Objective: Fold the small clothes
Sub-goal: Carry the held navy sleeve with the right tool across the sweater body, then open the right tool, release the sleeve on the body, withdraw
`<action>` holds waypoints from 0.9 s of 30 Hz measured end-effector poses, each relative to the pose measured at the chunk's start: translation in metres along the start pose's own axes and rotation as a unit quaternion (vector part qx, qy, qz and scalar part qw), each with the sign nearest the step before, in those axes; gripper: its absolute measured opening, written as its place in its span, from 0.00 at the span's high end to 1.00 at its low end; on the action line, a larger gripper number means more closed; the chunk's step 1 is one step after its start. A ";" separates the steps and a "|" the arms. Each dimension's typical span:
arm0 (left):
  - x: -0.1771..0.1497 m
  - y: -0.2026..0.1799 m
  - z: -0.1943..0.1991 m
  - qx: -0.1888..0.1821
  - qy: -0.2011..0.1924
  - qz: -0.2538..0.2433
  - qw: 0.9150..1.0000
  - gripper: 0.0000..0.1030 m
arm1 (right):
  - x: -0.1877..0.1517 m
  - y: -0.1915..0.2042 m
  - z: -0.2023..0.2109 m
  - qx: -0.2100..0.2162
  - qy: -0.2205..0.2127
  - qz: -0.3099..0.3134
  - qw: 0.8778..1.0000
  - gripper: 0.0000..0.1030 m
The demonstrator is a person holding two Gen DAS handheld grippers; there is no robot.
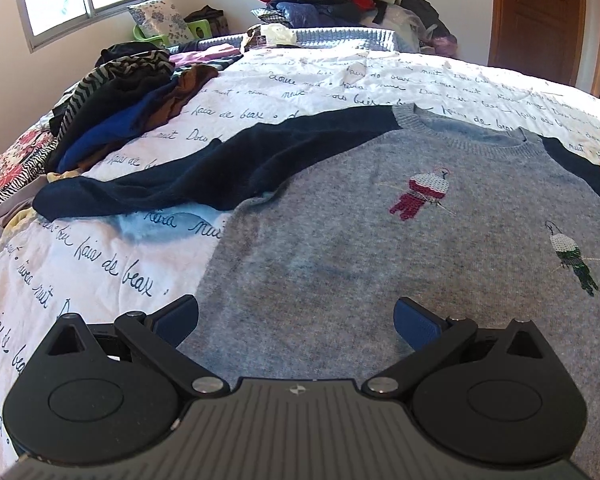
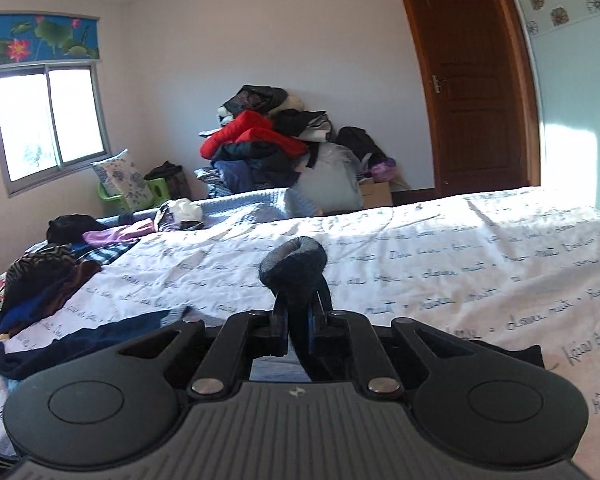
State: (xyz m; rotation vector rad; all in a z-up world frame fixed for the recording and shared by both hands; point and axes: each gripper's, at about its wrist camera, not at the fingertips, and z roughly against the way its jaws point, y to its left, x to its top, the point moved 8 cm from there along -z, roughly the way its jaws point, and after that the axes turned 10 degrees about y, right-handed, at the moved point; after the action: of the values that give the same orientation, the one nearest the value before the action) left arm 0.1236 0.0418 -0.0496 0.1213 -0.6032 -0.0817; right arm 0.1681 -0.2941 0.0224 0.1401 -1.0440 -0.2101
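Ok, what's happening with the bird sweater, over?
Left gripper open over grey knit bird sweater. Right gripper shut on its navy sleeve. Nothing blocking.

Your left gripper (image 1: 296,322) and right gripper (image 2: 296,330) looked alike: black linkage arms, silver pivot screws, blue finger pads (image 1: 416,326), grey ribbed housing, round black side discs.

Left tongs (image 1: 296,322): jaws spread wide, blue-padded fingers (image 1: 414,322) well apart with nothing between them, body level and low over the near edge of the bed, facing the far edge. Right tongs (image 2: 296,330): jaws drawn close together, pads (image 2: 311,328) pressing both sides of a bunched dark sleeve cuff (image 2: 294,262), which rises above the fingertips. Right tongs are held level, facing across the bed.
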 end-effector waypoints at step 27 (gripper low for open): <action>-0.003 0.047 -0.002 0.026 -0.008 0.029 0.999 0.00 | -0.048 0.173 -0.089 0.060 0.092 0.146 0.983 0.91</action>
State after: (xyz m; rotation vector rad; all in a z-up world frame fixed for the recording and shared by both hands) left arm 0.1237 0.0884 -0.0463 0.1525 -0.6240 -0.0105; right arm 0.2401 -0.1130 -0.0251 0.1117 -0.8808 0.1299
